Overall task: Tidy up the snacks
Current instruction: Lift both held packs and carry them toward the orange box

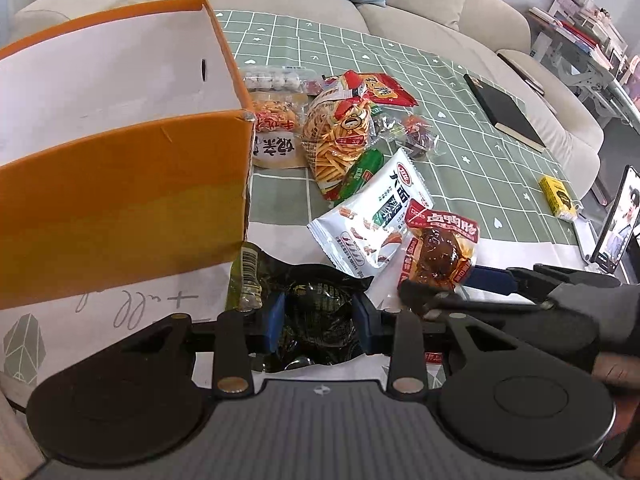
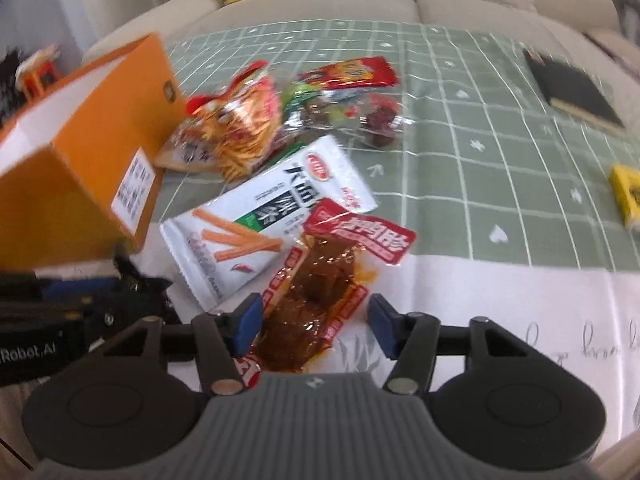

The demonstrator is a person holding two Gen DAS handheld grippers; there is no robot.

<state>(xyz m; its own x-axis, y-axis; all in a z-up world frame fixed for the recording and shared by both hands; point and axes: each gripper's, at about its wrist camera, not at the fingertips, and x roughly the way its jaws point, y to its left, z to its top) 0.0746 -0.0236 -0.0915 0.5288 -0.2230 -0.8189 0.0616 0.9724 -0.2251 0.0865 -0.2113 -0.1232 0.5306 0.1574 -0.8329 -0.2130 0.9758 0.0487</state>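
**Beside the orange box: two snack packs at the grippers**

On the table's near edge, the left gripper [image 1: 318, 320] was clenched on a dark green-black snack pack [image 1: 316, 312], both blue pads pressed into the crinkled foil. That pack lay just in front of the orange box [image 1: 120, 184], its barcoded end close to the box's near corner.

Right gripper [image 2: 316, 322] stood released, jaws spread wide around the lower end of a red braised-meat pack [image 2: 320, 280]. Left pad touched or nearly touched the pack's edge; right pad stood apart from it. The pack rested flat on the white part of the tablecloth [image 2: 480, 300], its top overlapping a white spicy-strip bag [image 2: 260, 216]. Seen from the left wrist, the same red pack [image 1: 440, 248] lay over the white bag [image 1: 372, 216], with the right gripper [image 1: 452, 288] low beside it and a gloved hand [image 1: 592, 312] behind.

Farther back, piled just beside the box: a clear bag of orange sticks [image 1: 340, 140], a red packet [image 1: 376, 88], a green sausage-shaped pack [image 1: 360, 168], small wrapped dark sweets [image 1: 416, 136]. Right-wrist view was blurred; labels there hard to read.

Well apart to the right: a black notebook [image 1: 504, 112] and a yellow box [image 1: 558, 196] on the green checked cloth
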